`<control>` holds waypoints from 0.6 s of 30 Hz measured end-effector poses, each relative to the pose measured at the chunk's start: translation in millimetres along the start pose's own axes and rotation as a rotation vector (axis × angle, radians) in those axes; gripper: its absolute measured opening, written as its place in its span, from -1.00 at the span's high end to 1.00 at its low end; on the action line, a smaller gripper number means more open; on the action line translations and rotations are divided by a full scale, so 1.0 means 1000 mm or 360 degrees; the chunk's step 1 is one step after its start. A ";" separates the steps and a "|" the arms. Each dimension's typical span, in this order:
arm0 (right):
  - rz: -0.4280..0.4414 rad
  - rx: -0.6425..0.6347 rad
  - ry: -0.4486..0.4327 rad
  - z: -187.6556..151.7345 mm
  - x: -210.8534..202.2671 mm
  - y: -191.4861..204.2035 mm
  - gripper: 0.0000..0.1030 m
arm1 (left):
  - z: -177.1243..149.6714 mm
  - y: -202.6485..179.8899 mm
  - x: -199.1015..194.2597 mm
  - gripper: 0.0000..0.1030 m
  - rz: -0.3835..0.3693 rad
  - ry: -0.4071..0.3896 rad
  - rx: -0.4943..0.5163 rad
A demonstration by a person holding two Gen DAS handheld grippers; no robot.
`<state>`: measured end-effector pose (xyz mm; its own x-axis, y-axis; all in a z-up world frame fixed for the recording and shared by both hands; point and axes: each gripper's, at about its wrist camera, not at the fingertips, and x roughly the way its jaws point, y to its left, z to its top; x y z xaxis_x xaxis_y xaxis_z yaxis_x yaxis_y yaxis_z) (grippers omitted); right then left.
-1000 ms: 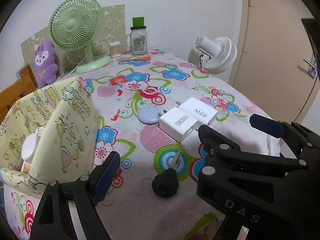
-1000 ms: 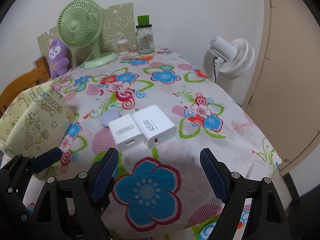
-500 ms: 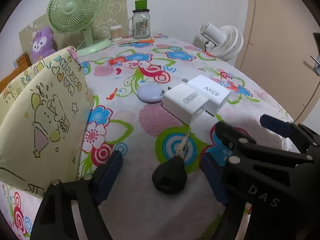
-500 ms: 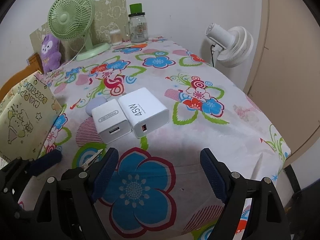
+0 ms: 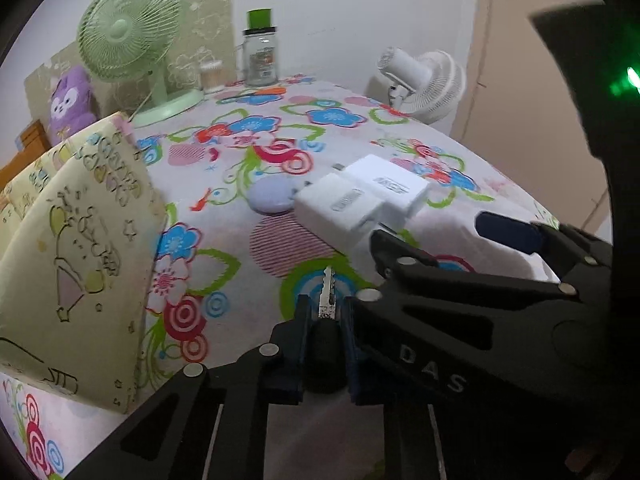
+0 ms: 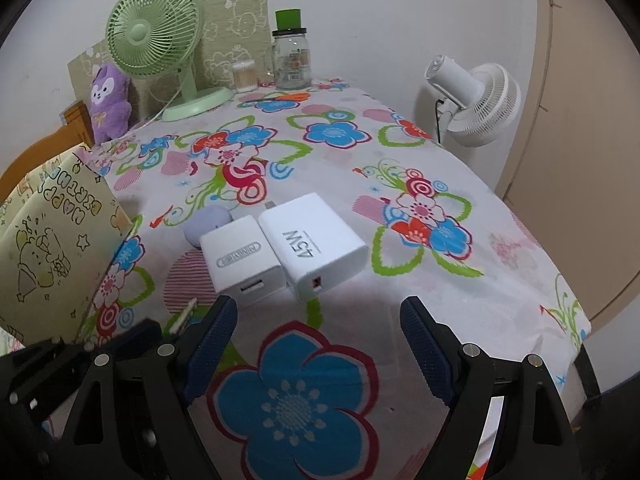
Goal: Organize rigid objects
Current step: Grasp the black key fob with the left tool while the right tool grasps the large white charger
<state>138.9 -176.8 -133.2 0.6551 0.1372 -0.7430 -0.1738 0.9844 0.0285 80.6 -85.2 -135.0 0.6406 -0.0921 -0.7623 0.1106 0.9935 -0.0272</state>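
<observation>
My left gripper [image 5: 325, 309] is shut on the black head of a key [image 5: 327, 294], whose silver blade points forward over the flowered tablecloth [image 5: 248, 360]. Just beyond it lie two white chargers side by side: a smaller one [image 6: 244, 260] and a larger one marked 45W [image 6: 316, 240]. A flat lilac disc [image 6: 208, 220] sits behind the smaller charger. My right gripper [image 6: 316, 320] is open and holds nothing. It hovers low in front of the chargers, to the right of the left gripper. The key's blade tip [image 6: 186, 314] shows beside its left finger.
A yellow cartoon-print fabric bag [image 5: 72, 248] stands at the left. At the back are a green desk fan [image 6: 160, 36], a purple plush [image 6: 108, 104], a cotton-swab tub [image 6: 244, 76] and a green-lidded jar [image 6: 291, 60]. A white fan [image 6: 476, 104] stands off the table's right edge.
The left gripper came down over the key and closed on its black head; before, it was open. The right gripper edged closer to the chargers and stayed open.
</observation>
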 end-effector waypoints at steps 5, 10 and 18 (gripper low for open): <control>0.0027 0.0002 -0.0017 0.008 0.001 0.005 -0.67 | 0.009 0.017 0.008 0.76 0.0071 -0.0005 -0.0067; -0.0015 -0.0019 -0.0033 0.016 0.001 0.005 -0.67 | 0.017 0.025 0.015 0.76 0.0086 -0.0007 -0.0090; -0.0077 0.0007 -0.0048 0.025 0.008 -0.012 -0.67 | 0.029 0.029 0.026 0.76 0.0064 -0.0008 -0.0106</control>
<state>164.6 -184.3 -122.6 0.6845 0.0923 -0.7231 -0.1381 0.9904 -0.0043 122.4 -61.1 -136.4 0.6473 -0.0525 -0.7604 0.0342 0.9986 -0.0399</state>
